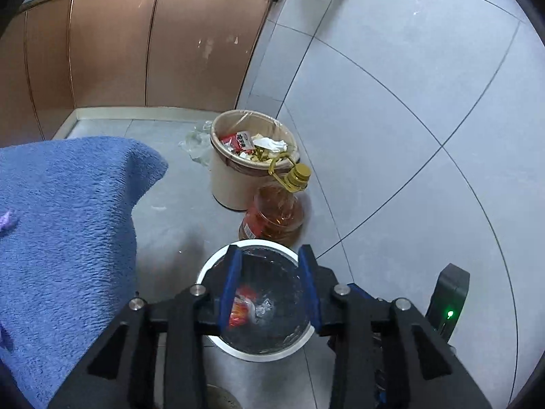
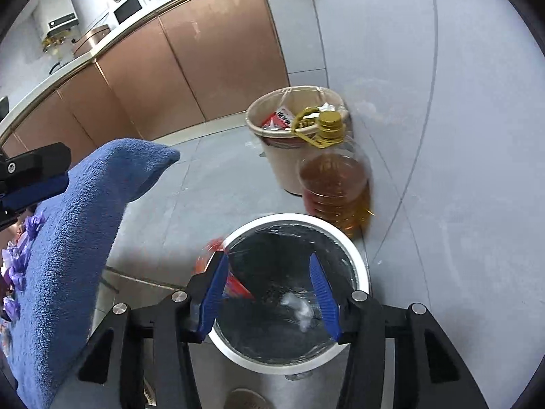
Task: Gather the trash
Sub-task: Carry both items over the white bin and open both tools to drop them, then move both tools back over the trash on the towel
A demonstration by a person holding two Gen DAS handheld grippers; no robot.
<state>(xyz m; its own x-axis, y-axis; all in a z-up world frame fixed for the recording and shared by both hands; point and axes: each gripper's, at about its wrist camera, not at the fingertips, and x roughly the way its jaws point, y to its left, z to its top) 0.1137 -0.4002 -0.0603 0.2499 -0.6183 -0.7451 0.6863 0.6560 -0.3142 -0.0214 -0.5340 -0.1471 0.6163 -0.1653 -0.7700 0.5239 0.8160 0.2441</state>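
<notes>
Both hand-held grippers are held over a white-rimmed bin [image 1: 308,335] lined with a dark bag. In the left wrist view the left hand-held gripper [image 1: 270,288] is seen with its blue pads spread apart and nothing between them. Below it, a red wrapper [image 1: 241,306] and a crumpled clear piece [image 1: 264,308] are seen lying in the bin. In the right wrist view the right hand-held gripper [image 2: 269,291] is also opened wide and empty. A blurred red wrapper [image 2: 235,286] is seen at 9 o'clock of the bin opening, beside the left pad; whether it is falling or resting cannot be told. A white scrap [image 2: 299,306] lies at the bottom.

At 12 o'clock of this bin an oil bottle [image 2: 335,187] with a yellow cap stands on the floor [image 2: 460,170], and just behind it a beige bin [image 2: 282,156] full of rubbish is placed against the wall. A blue towel [image 2: 78,238] is draped at 9 o'clock.

The step in hand is judged to be the dropping of a collected piece into the bin, and it seems almost finished. For the next move, both hand-held grippers should be lifted clear of the rim and turned toward whatever trash is left; none is clearly shown outside the bins, except some clear plastic [image 1: 196,145] beside the beige bin.
</notes>
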